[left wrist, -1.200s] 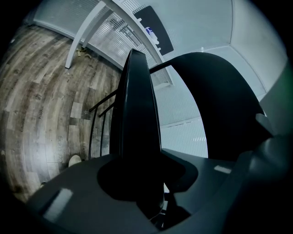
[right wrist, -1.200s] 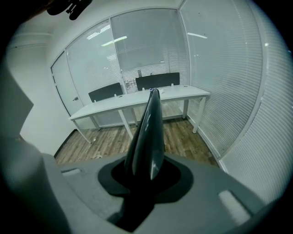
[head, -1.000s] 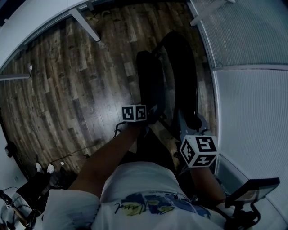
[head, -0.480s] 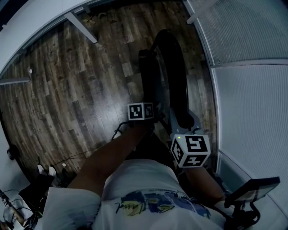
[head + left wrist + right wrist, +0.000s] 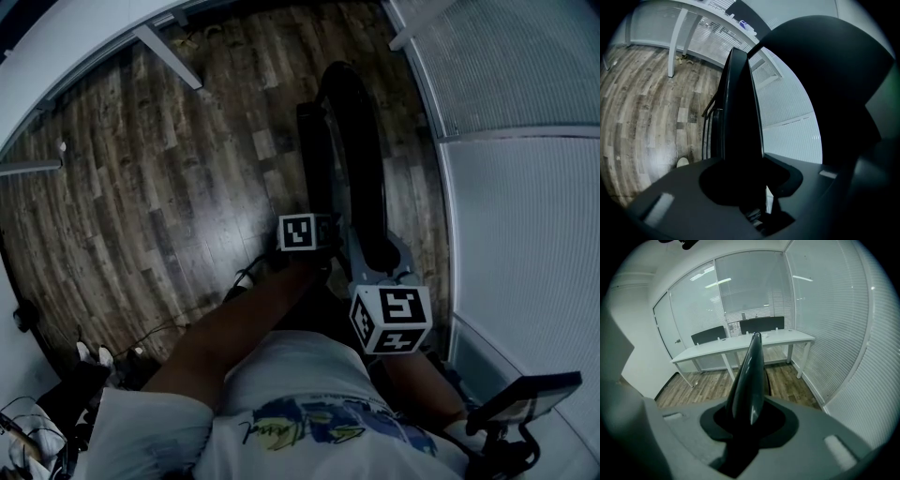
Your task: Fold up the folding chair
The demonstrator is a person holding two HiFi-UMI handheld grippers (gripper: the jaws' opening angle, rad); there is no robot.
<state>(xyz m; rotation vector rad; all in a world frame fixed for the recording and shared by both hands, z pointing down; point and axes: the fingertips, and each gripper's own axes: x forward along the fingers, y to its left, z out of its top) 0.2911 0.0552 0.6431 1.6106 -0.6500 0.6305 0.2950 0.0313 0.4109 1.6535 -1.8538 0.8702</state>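
Your black folding chair (image 5: 364, 141) stands nearly folded on the wooden floor (image 5: 169, 169) before you, flat seat panel (image 5: 316, 159) upright, close beside its curved backrest (image 5: 370, 202), alongside the white blinds (image 5: 525, 234).

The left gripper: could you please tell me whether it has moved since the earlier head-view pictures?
Yes. The left gripper has shifted right, away from the white table leg and toward the blinds wall, gripping the folding chair.

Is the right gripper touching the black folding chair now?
Touching. In the right gripper view, the dark edge of the folding chair sits clamped between the fingers of the right gripper, no gap on either side.
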